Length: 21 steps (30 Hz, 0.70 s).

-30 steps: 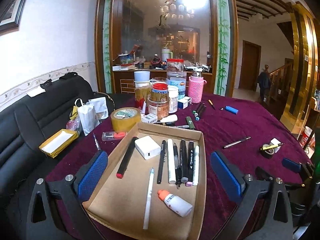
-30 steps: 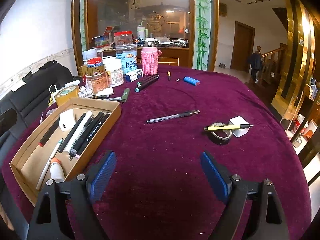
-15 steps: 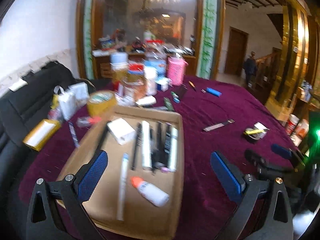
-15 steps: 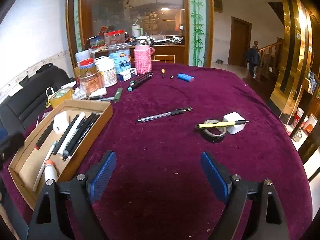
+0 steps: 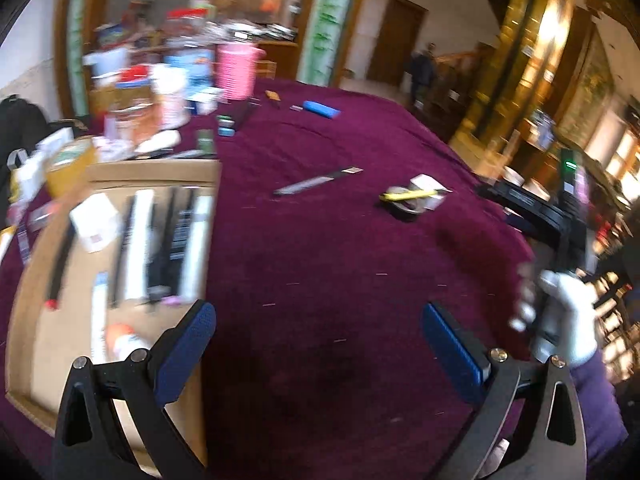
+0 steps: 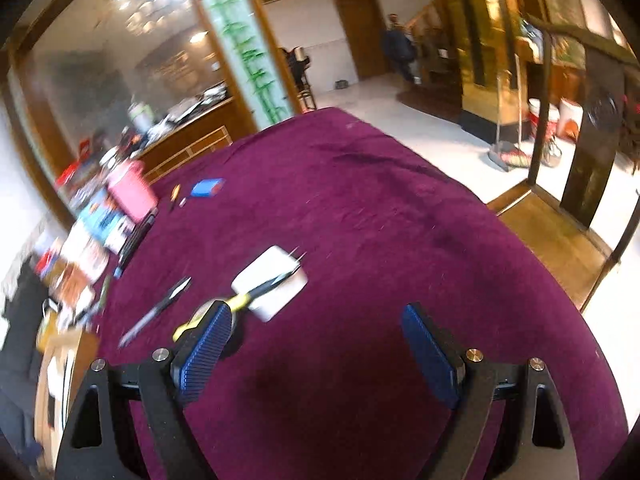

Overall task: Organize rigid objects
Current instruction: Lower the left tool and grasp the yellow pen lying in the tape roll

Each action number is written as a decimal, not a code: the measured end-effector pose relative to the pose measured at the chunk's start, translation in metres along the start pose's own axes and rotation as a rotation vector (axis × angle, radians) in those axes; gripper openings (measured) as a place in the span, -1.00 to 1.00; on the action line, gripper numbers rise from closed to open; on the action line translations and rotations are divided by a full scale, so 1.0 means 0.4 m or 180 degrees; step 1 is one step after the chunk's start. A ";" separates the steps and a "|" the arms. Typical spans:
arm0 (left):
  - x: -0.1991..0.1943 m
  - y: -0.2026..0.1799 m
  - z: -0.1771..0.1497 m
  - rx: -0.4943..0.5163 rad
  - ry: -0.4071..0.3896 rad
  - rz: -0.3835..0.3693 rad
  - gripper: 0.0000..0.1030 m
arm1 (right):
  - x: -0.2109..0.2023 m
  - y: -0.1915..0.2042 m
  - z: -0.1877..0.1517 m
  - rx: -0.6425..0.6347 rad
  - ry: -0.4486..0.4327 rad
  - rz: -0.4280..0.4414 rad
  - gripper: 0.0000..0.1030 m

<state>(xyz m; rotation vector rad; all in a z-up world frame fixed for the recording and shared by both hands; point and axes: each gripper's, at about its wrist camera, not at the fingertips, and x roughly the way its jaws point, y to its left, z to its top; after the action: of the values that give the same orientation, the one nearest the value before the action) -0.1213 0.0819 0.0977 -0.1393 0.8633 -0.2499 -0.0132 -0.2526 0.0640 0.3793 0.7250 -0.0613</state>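
- A yellow pen [image 6: 224,310] is laid across a roll of black tape [image 5: 404,210], with a white charger [image 6: 272,280] touching the pen's far side; all three rest on a purple tablecloth [image 6: 360,220].
- A grey pen [image 5: 316,181] is seen alone on the cloth, to the left of the tape and well apart from it.
- A cardboard tray [image 5: 52,344] is placed further left of the tape; markers, a white block and a small bottle with an orange cap are held in it, though blur hides the details.
- A blue lighter [image 5: 320,109] lies beyond the tape, towards a pink cup [image 5: 236,70] and a blurred cluster of jars.
- The right gripper [image 6: 316,348] is held released, its jaws wide apart over bare cloth; its left pad is seen just in front of the tape and the yellow pen.
- The left gripper [image 5: 318,350] is likewise held released and empty, over bare cloth between the tray and the tape.
- A white-gloved hand [image 5: 568,320] is wrapped round a black handle to the right of the tape.
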 end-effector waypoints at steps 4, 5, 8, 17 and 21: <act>0.063 -0.076 0.054 0.0198 0.0125 -0.0216 0.99 | 0.055 -0.057 0.027 0.0191 -0.0043 0.0018 0.74; 0.082 -0.094 0.068 0.0275 0.0143 -0.0195 0.99 | 0.064 -0.070 0.023 0.0265 -0.0039 0.0051 0.74; 0.148 -0.162 0.111 0.0611 0.0123 -0.0119 0.99 | 0.080 -0.118 0.020 0.0563 0.0098 0.0239 0.74; 0.393 -0.326 0.233 0.1282 0.0155 -0.0066 0.98 | 0.086 -0.179 0.014 0.0944 0.0179 0.0351 0.75; 0.479 -0.370 0.271 0.1580 0.0152 0.0088 0.98 | 0.096 -0.170 0.017 0.0869 0.0199 0.0315 0.76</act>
<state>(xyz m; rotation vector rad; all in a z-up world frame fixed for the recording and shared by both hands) 0.0573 -0.1105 0.0599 0.3420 0.8267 -0.4351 0.0074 -0.3156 0.0219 0.6797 0.7607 -0.0553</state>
